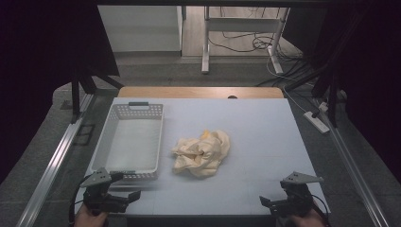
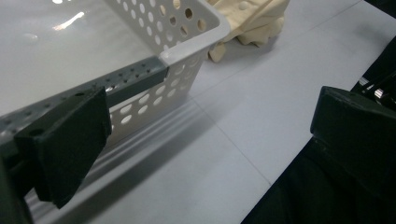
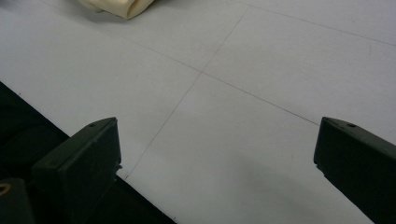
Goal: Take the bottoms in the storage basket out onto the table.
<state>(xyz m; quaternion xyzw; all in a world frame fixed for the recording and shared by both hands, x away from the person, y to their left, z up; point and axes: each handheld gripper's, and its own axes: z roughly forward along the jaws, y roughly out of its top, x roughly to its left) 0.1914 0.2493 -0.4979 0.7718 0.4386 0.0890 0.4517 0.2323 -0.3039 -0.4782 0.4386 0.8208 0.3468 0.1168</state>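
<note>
While both tools [image 1: 135,195] [image 1: 265,202] wait open, the crumpled yellow cloth [image 1: 202,152] needs grabbing, then dropping into the white holey plastic basket [image 1: 133,138].

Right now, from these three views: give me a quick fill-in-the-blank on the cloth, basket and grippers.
1. The crumpled cloth is pale ____ in colour.
2. The cloth lies on the table, to the ____ of the white basket in the high view.
3. Both the left hand-held gripper and the right hand-held gripper have jaws that stand ____.

Missing words: yellow; right; open
</note>
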